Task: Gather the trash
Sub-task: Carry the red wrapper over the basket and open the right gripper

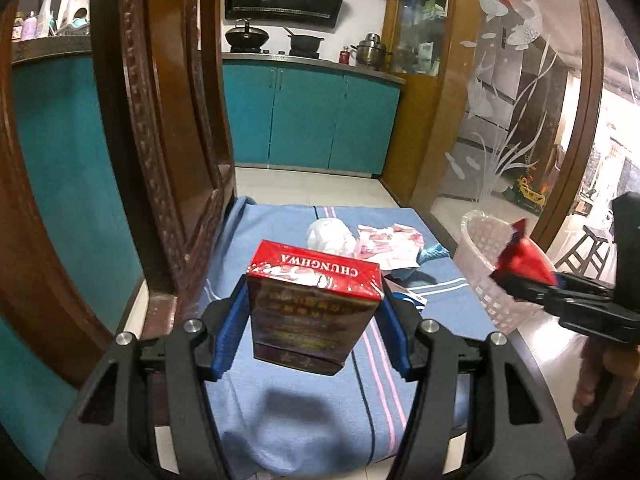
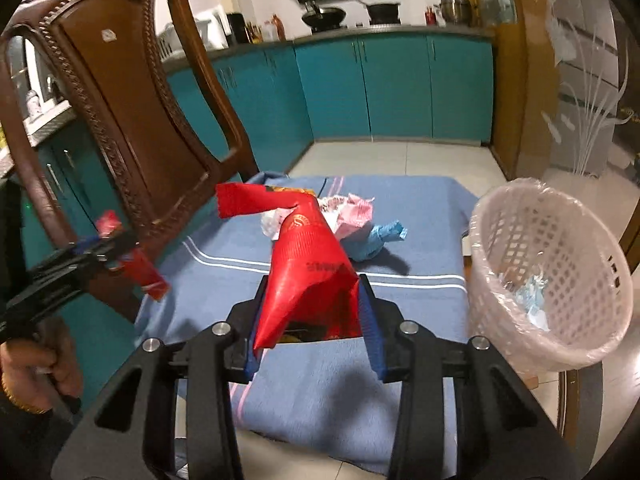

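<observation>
Trash split: left gripper pinches red cigarette box, right gripper pinches red wrapper, both lifted clear of worktop for basket at right edge.

basket partly hidden, contents perhaps paper

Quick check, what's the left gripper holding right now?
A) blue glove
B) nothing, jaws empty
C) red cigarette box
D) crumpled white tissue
C: in the left wrist view the left gripper has its jaws closed on both sides of the red cigarette box, lifted above the blue cloth, while the tissue and other scraps lie further back on it.
</observation>
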`<state>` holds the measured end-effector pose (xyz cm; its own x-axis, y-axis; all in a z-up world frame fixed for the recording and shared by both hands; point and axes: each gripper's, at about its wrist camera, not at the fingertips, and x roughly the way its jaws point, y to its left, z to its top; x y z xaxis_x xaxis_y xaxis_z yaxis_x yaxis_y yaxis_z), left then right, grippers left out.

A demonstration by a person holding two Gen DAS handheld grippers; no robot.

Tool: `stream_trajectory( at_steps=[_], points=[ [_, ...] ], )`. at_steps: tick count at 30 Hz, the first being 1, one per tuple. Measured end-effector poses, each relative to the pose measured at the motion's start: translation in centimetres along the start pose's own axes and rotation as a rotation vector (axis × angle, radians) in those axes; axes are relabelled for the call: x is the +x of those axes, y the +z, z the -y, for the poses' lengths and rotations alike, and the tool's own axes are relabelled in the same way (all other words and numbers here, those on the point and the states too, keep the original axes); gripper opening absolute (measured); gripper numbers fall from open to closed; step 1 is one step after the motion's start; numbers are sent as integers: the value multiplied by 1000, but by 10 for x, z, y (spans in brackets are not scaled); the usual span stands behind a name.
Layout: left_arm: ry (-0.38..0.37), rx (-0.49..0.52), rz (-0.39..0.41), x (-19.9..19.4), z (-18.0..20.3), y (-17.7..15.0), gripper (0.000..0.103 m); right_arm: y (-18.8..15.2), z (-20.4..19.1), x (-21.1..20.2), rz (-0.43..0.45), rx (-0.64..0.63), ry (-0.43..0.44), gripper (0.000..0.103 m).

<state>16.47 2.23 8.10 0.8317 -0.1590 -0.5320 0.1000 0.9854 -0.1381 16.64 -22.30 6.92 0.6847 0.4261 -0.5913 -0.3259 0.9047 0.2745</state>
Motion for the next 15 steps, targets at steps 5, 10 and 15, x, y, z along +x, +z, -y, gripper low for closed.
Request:
stream_trajectory(
  at_steps=[5,10,15],
  points=[
    [-9,17,-8,5,12,-2,60,-6,-4,5,-13,-6,-7,42],
    [-5,35,-20,9,18,-6,60,-5,-9,8,-24,-16,1,42],
    [-2,36,-31,12,17,-8,60,-7,-8,7,-24,-25,0,42]
  ],
)
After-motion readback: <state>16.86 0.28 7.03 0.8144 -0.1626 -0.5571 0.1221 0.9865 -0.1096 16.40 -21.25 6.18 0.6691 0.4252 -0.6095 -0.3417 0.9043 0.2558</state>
